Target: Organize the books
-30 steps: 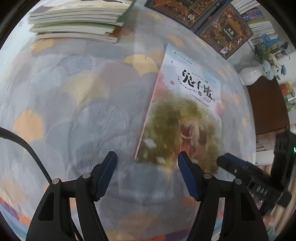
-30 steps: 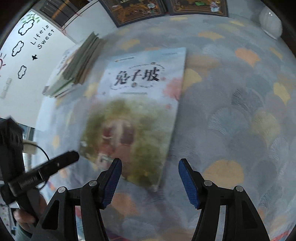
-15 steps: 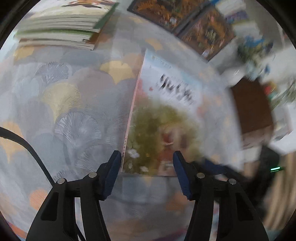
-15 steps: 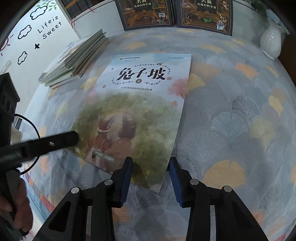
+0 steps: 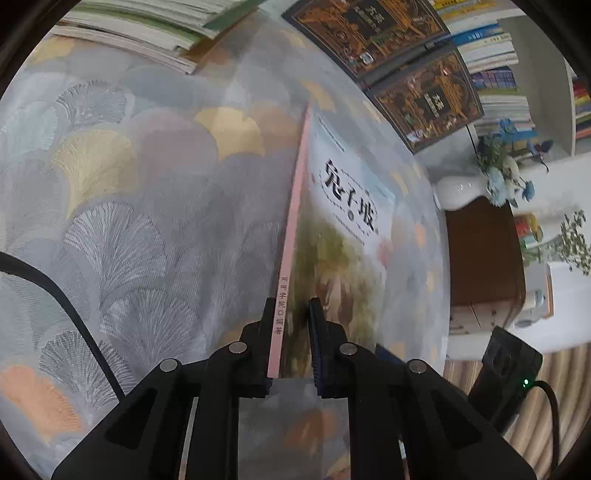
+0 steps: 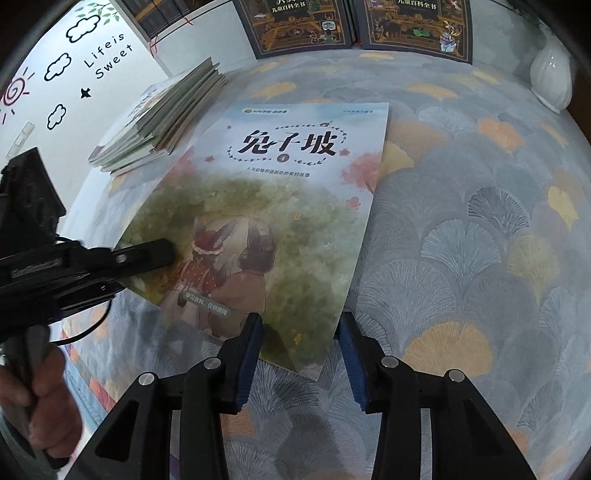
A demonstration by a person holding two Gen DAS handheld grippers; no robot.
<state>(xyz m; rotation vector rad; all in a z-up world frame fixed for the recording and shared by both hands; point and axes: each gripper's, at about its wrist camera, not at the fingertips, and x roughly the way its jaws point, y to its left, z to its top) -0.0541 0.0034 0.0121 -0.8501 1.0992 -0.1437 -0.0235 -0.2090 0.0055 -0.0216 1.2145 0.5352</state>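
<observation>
Left gripper (image 5: 291,347) clamped on the pink spine corner of the thin picture book (image 6: 280,206), spine side lifted off the tablecloth (image 6: 480,258). Right gripper (image 6: 301,354) has fingers apart, straddling the near free corner. Light, floppy softcover; will likely sag, so grip near the spine. Book stack (image 6: 162,118) sits beyond.

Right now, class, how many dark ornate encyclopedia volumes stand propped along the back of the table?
2. One dark volume stands left of centre, behind the rabbit book; the other dark volume stands right, near the white vase. More may be hidden beyond the frame.
</observation>
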